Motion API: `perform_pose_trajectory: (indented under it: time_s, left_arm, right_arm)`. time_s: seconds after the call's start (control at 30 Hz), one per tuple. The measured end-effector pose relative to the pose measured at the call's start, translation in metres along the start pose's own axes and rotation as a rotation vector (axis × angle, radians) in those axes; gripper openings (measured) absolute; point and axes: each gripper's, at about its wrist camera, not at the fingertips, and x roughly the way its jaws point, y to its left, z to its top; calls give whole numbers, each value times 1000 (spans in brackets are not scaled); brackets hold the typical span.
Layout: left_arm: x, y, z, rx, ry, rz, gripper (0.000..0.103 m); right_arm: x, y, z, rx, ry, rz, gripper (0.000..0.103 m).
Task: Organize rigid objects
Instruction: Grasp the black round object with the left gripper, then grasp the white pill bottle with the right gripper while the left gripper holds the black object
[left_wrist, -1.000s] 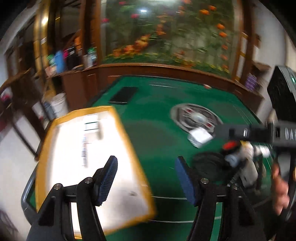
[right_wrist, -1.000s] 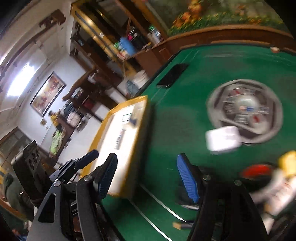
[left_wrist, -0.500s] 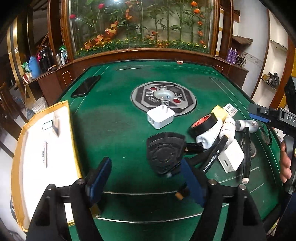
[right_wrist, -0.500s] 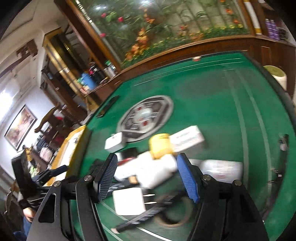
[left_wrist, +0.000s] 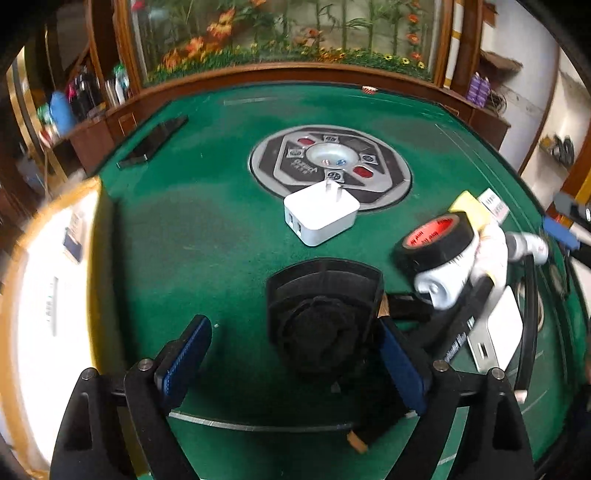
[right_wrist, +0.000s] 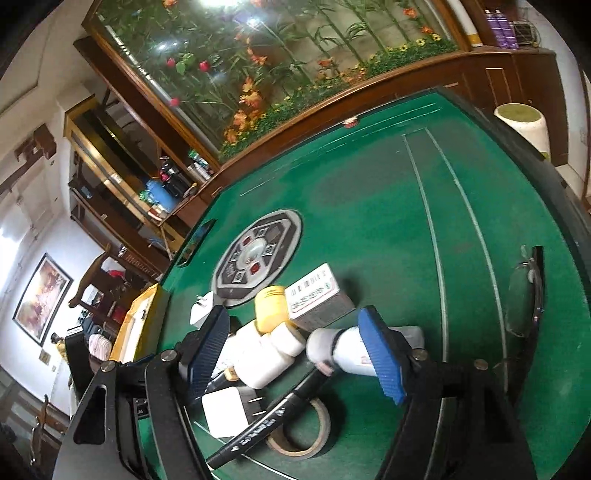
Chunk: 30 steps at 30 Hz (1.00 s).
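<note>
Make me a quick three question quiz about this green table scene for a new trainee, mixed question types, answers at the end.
1. True or false: the left gripper is shut on the black tape roll.
2. What stands closest between the left gripper's jaws? A) black fan-like object B) white charger C) phone
3. Fill in: the core of the black tape roll is ____.

Key: 1 false, its jaws stand open, having just been opening; 2 A; 3 red.

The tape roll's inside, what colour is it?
Red, with a black outside; the tape roll shows best in the left wrist view.
</note>
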Motion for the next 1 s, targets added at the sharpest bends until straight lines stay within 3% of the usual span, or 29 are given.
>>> perform_pose_trajectory:
  time_s: [0.1, 0.2, 0.33, 0.47, 0.5, 0.57, 0.6, 0.63, 0.77, 0.9, 1.0]
  left_arm:
    - [10, 10, 5, -51, 20, -47, 89]
    - [11, 12, 6, -72, 7, -83, 70]
    - [8, 10, 2, -65, 2, -73, 70]
    - [6, 10, -1, -59, 1, -57, 70]
    - [7, 11, -1, -61, 4, -56, 70]
    - [7, 13, -1, -67, 6, -57, 70]
    - [7, 12, -2, -66, 6, -56, 70]
    - [7, 12, -2, -64, 5, -53, 70]
    - [8, 8, -2, -37, -6, -23, 70]
    - [8, 6, -3, -20, -18, -8, 70]
    - [6, 7, -5, -30, -31, -7, 70]
  right_arm:
    - [4, -4, 1, 3, 12, -41, 71]
    - [8, -9, 2, 19, 16, -80, 71]
    - [16, -17, -1, 39, 41, -96, 71]
    - [26, -19, -7, 50, 122, -53, 71]
    - [29, -17, -9, 45, 149, -31, 70]
    - [32, -13, -12, 31, 167, -20, 54]
    - [33, -12, -13, 16, 178, -39, 42]
    - [34, -12, -13, 14, 183, -62, 40]
    - [38, -13, -17, 2, 214, -87, 40]
    - [45, 17, -28, -219, 209, -230, 39]
    - [44, 20, -32, -263, 191, -264, 37]
